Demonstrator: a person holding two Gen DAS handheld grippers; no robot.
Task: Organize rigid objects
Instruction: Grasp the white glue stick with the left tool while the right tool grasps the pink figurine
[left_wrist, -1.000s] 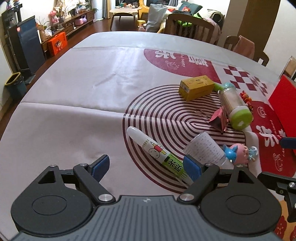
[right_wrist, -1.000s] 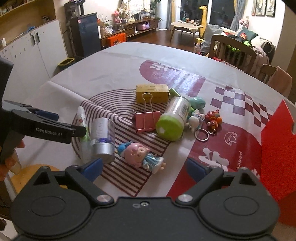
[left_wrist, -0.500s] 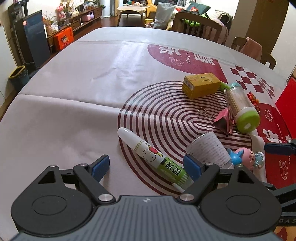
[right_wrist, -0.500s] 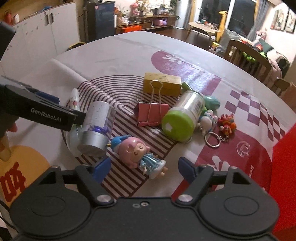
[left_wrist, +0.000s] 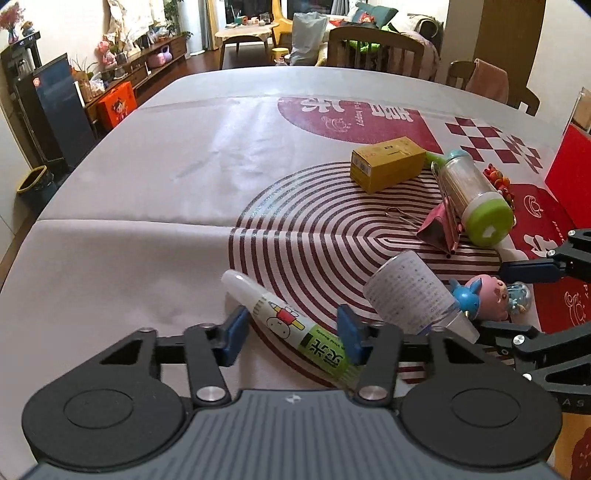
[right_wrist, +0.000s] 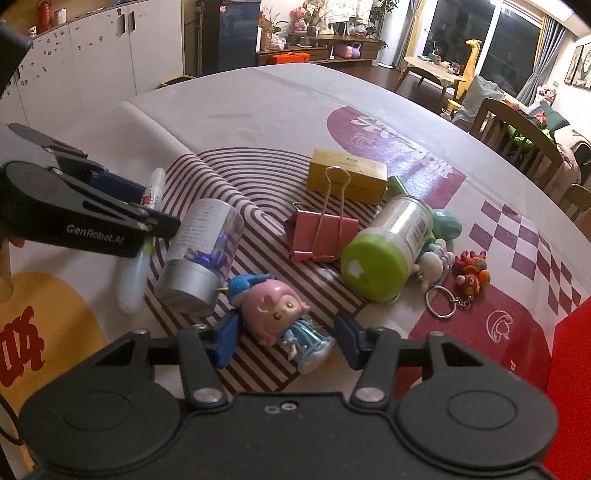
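Note:
A white glue tube (left_wrist: 291, 325) with a green label lies on the striped tablecloth. My left gripper (left_wrist: 291, 334) is open with its jaws on either side of the tube, touching neither side. A pink-headed doll figurine (right_wrist: 280, 314) lies on the cloth. My right gripper (right_wrist: 284, 339) is open with its jaws around the doll's body. The left gripper (right_wrist: 122, 206) also shows in the right wrist view, over the tube (right_wrist: 135, 273).
A clear cylinder with a silver base (right_wrist: 201, 258) lies between tube and doll. Beyond are a pink binder clip (right_wrist: 321, 236), a green-capped jar (right_wrist: 384, 251), a yellow box (right_wrist: 347, 181), keychain toys (right_wrist: 469, 273) and a red box (right_wrist: 569, 369) at the right.
Both grippers have moved forward and down. The left jaws now straddle the glue tube and have narrowed. The right jaws now straddle the doll.

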